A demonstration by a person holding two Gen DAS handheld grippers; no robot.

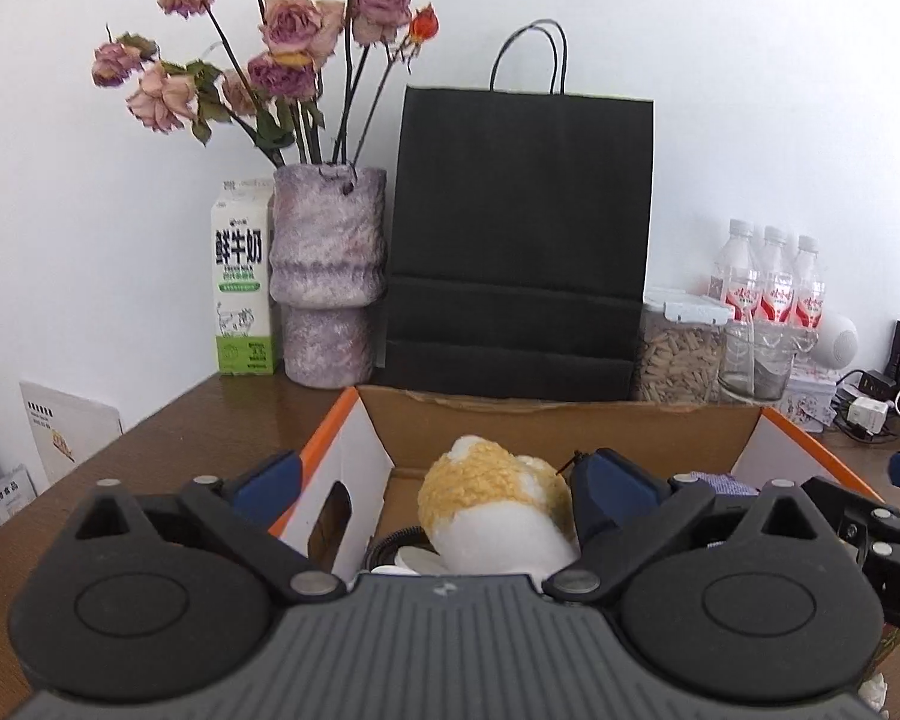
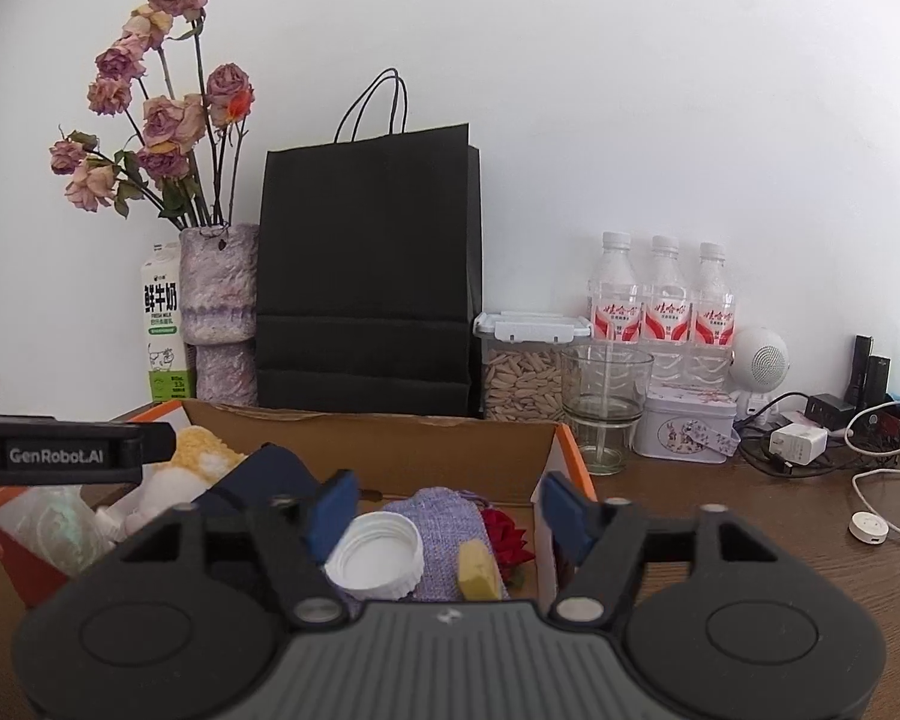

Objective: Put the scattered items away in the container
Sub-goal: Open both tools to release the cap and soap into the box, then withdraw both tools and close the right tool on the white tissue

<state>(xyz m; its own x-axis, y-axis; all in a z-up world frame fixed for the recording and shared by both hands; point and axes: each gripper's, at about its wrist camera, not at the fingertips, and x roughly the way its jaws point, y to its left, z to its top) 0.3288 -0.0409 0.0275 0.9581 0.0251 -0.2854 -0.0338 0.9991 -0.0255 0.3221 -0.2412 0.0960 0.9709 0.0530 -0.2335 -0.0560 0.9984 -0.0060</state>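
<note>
The open brown cardboard box with orange edges (image 2: 390, 450) holds a white-and-yellow fuzzy plush toy (image 1: 498, 510), lavender cloth pouch (image 2: 444, 522) and white plastic lid (image 2: 375, 558) at six o'clock. Left gripper (image 1: 444, 486) and right gripper (image 2: 450, 510) hover above, jaws spread, empty.

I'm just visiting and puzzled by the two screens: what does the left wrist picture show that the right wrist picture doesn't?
Only the left wrist view shows the leaflets propped off the table's left edge.

Only the right wrist view shows the white cap, lilac pouch, red flower and yellow piece in the box, plus the floral tin and white puck.

Both show the cardboard box, the yellow-and-white plush, black bag, vase, milk carton and bottles. The left tool and right tool are open.
</note>
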